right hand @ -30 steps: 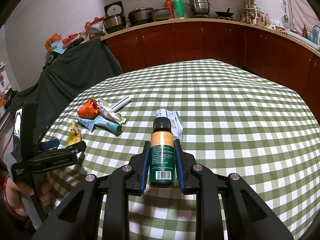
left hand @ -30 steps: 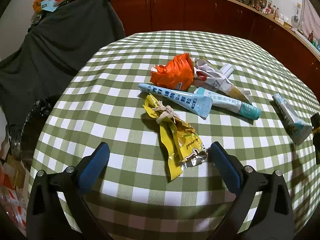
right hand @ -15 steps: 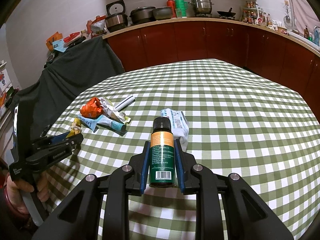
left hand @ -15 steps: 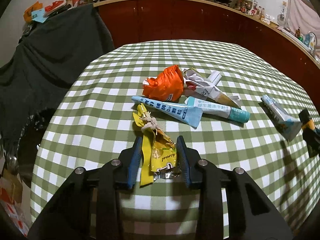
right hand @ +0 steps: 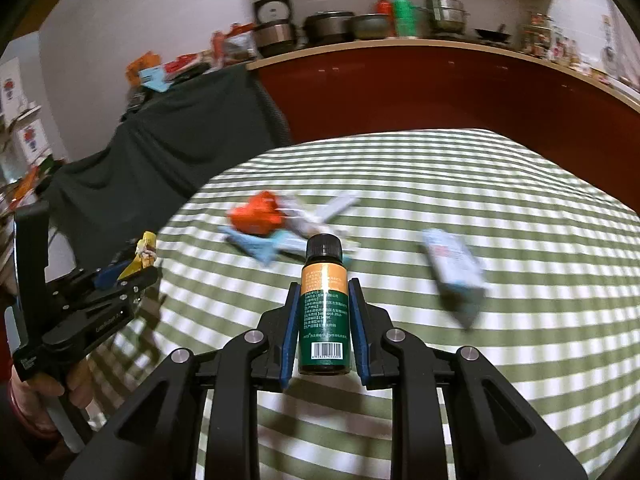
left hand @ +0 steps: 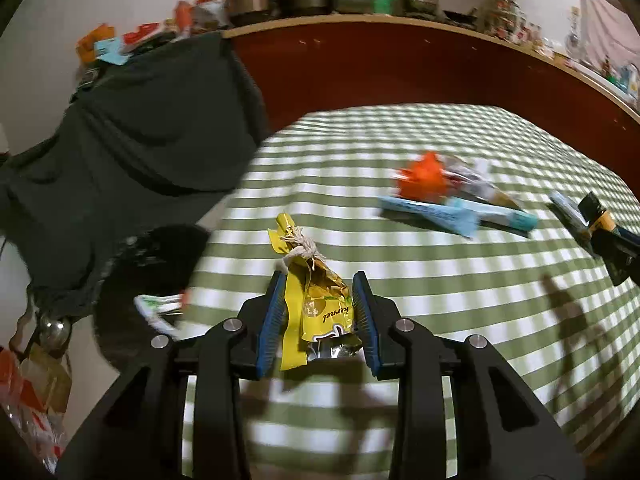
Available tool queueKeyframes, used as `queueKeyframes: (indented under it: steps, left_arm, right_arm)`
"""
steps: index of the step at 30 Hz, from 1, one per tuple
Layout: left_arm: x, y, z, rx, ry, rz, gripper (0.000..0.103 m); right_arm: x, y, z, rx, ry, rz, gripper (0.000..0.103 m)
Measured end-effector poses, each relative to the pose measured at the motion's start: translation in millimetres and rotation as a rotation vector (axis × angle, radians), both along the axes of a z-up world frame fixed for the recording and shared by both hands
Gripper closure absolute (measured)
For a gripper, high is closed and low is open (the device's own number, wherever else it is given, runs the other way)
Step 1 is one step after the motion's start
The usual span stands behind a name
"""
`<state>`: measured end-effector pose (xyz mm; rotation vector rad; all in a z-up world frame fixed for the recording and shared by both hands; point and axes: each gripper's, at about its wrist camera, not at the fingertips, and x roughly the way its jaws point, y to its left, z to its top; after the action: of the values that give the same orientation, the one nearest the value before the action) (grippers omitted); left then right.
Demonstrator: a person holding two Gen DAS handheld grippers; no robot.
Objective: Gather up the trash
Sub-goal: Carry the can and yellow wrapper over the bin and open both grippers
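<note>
Left wrist view: my left gripper (left hand: 318, 312) was clamped on yellow wrapper (left hand: 320, 304); right gripper (right hand: 324, 320) gripped bottle (right hand: 324, 304). Step judged: carry; next, bin (left hand: 152, 272) at nine o'clock.

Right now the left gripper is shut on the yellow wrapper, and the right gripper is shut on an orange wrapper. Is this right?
Not quite. The left gripper is shut on the yellow wrapper, but the right gripper is shut on a small green bottle, as the right wrist view shows. The orange wrapper lies on the table.
</note>
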<state>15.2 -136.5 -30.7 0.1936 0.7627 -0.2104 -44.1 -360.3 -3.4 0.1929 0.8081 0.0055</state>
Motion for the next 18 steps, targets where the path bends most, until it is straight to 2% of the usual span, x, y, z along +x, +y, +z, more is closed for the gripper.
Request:
queueKeyframes:
  steps: [10,18]
  left_arm:
    - [18.4,110.3,8.3,-0.015,-0.013,0.214,0.069]
    - [37.7,167.8,0.2,-0.019,-0.009,0.307,0.069]
  right_arm:
    - [51.4,103.7,1.5,0.078,-0.034,0.179,0.079]
    - [93.1,178.2,-1.0,0.092,-0.046,0.294,0.079]
